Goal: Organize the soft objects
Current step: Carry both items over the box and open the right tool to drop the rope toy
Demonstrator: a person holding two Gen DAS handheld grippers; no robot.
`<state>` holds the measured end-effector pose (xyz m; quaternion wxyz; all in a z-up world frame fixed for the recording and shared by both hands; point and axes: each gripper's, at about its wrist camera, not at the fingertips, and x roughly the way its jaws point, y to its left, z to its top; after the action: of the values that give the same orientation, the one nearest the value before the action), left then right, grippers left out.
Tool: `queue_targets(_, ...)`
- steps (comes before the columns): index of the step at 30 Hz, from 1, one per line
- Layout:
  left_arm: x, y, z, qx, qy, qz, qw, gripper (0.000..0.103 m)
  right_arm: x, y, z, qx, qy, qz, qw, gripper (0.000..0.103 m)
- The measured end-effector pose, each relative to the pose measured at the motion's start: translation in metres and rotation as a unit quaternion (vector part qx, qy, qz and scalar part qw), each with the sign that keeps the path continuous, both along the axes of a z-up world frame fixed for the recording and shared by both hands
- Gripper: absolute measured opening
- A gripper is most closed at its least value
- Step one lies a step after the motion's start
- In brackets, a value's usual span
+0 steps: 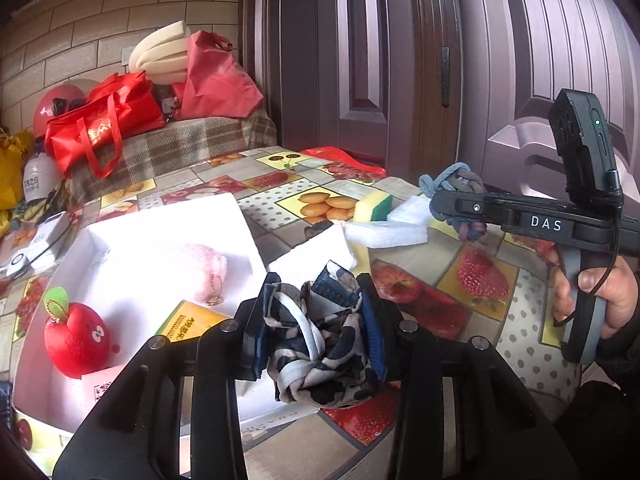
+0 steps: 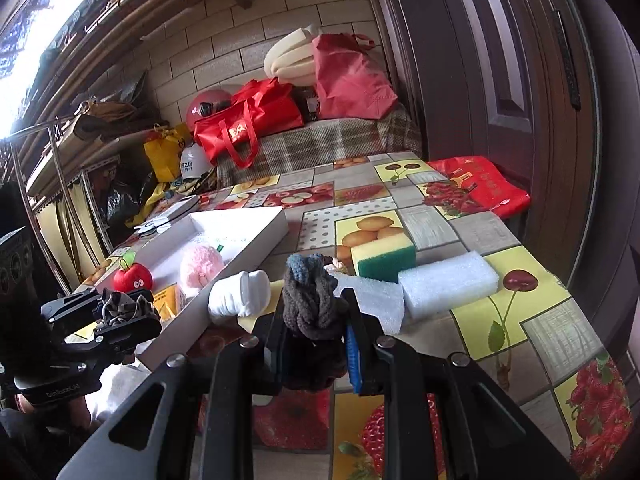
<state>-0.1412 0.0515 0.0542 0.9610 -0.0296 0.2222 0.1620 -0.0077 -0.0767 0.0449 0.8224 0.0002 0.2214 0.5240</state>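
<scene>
Cloth first: patterned blue-and-white fabric bundle (image 1: 320, 344) sits clamped between the left gripper (image 1: 316, 332) pads, knotted and crumpled, bulging out above and below the grip. Light and floppy by the look of it, compresses hard, so the hold is mid-bundle; loose ends hanging below the gripper could snag on a box wall. Right gripper (image 2: 316, 328) is likewise closed on a grey-and-blue knitted knot (image 2: 310, 300), which stands up ahead of its fingertips. Thick yarn, springy, high friction, unlikely to slip.

Left of the left gripper and close: white box (image 1: 240, 216), already holding a red apple plush (image 1: 76, 338), a pink fluffy ball (image 1: 200, 268) and a yellow packet (image 1: 192, 320). Judged drop target for both bundles.

Ahead of the right gripper on the fruit-print table (image 2: 540, 320): rolled white sock (image 2: 240, 294) just left, white foam block (image 2: 448, 284) and yellow-green sponge (image 2: 382, 258) just right. All soft and light; take each across its middle.
</scene>
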Motion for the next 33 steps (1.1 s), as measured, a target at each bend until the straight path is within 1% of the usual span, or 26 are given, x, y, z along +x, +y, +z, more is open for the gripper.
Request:
queue_targets(4, -0.011, 0.023, -0.002, 0.0, -0.009, 0.055, 0.9984, 0.038, -0.007, 0.018, 0.003, 0.015, -0.012, -0.001, 1.0, 0.022)
queue_targets(10, -0.03, 0.062, -0.003, 0.015, -0.015, 0.13, 0.9914, 0.038, -0.022, 0.048, 0.002, 0.008, -0.025, 0.021, 0.999, 0.022)
queue_targets(16, -0.053, 0.116, -0.006, 0.0, -0.013, 0.212, 0.9772, 0.038, -0.034, 0.081, -0.003, -0.007, -0.035, 0.048, 0.998, 0.022)
queue_targets(19, -0.065, 0.138, -0.007, 0.001, -0.012, 0.245, 0.9695, 0.038, -0.042, 0.094, -0.002, -0.007, -0.048, 0.061, 0.997, 0.022)
queue_targets(21, -0.07, 0.152, -0.008, -0.009, -0.015, 0.263, 0.9647, 0.038, -0.048, 0.104, -0.001, -0.009, -0.061, 0.071, 0.996, 0.022)
queue_targets(23, -0.073, 0.162, -0.01, -0.031, -0.023, 0.275, 0.9606, 0.038, -0.053, 0.115, 0.0, -0.007, -0.064, 0.081, 0.995, 0.022)
queue_targets(25, -0.073, 0.165, -0.01, -0.039, -0.027, 0.28, 0.9587, 0.038, -0.055, 0.127, 0.001, 0.001, -0.055, 0.089, 0.995, 0.022)
queue_targets(29, -0.059, 0.156, -0.009, -0.03, -0.022, 0.27, 0.9621, 0.038, -0.065, 0.151, 0.003, 0.012, -0.058, 0.1, 0.993, 0.022)
queue_targets(33, -0.045, 0.153, -0.009, -0.021, -0.007, 0.263, 0.9644, 0.038, -0.085, 0.169, 0.005, 0.0, -0.087, 0.127, 0.988, 0.022)
